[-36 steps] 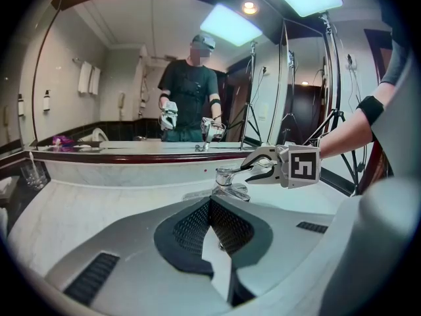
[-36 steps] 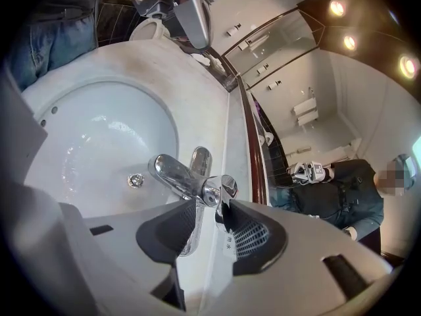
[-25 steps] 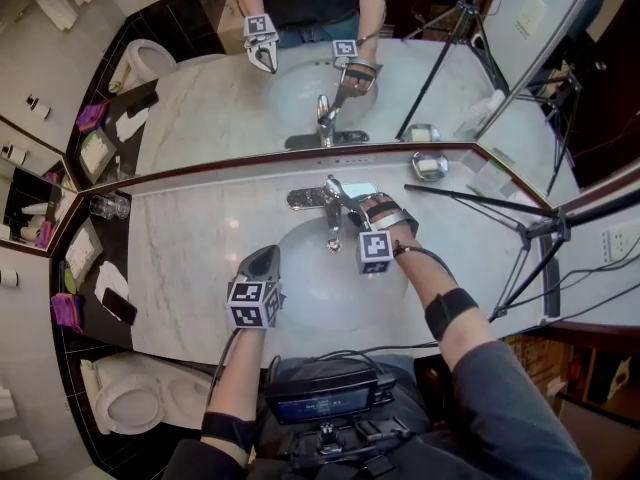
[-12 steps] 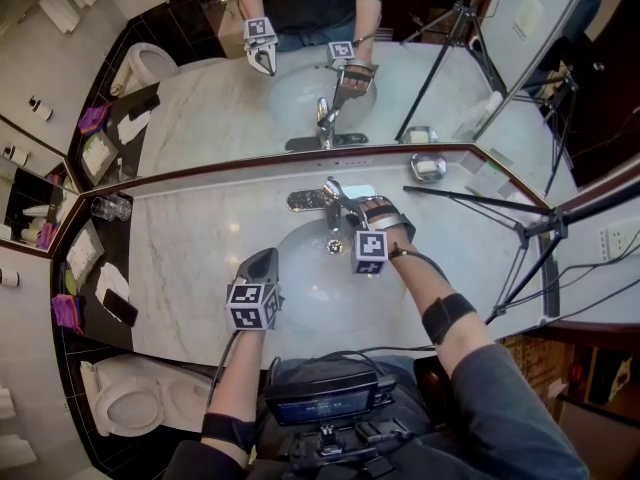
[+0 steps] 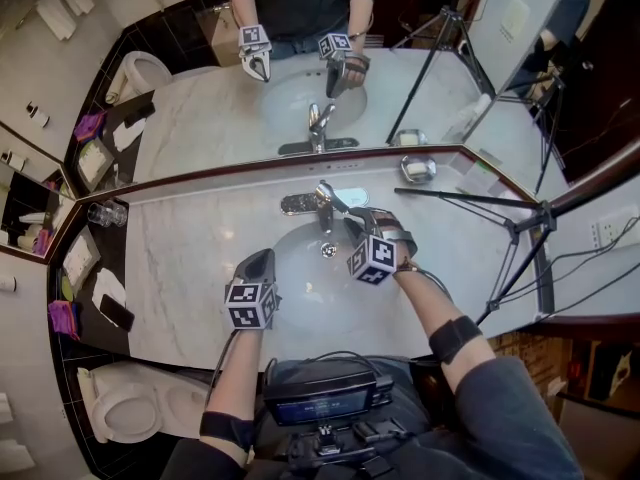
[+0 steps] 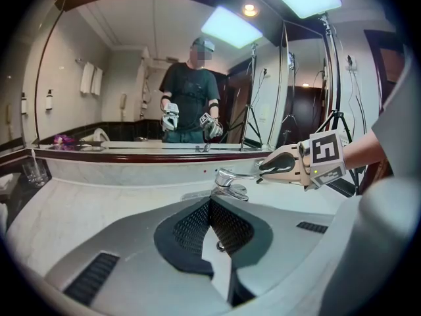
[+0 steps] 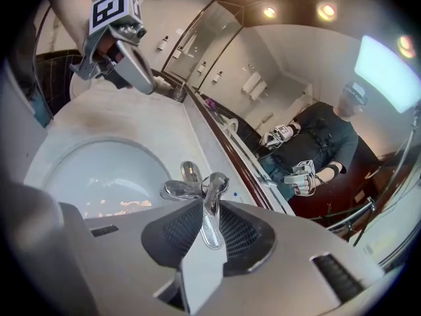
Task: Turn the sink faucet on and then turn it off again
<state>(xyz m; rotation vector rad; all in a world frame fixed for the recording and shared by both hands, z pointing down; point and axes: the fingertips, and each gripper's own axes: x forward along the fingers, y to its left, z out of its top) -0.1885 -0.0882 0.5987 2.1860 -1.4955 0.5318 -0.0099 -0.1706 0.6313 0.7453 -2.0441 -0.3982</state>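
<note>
The chrome faucet [image 5: 323, 208] stands at the back of the white basin [image 5: 300, 288]. Its lever handle [image 7: 210, 216] lies between the jaws of my right gripper [image 5: 358, 224], which have just been closing and now press on it from both sides. From the left gripper view, the right gripper [image 6: 264, 168] meets the lever's tip [image 6: 245, 174], which stands tilted up. My left gripper [image 5: 262, 264] hangs shut and empty over the basin's left side, pointing at the faucet [image 6: 230, 188]. I see no water stream.
A mirror runs along the back of the marble counter [image 5: 190, 268]. A metal soap dish [image 5: 417, 169] sits at the back right, a glass [image 5: 108, 213] at the back left, a phone [image 5: 118, 311] on the dark ledge. Tripod legs [image 5: 520, 218] stand to the right.
My right gripper has rolled about its axis and risen slightly with the faucet lever between its jaws, and the jaws have narrowed. The left gripper has kept still.
</note>
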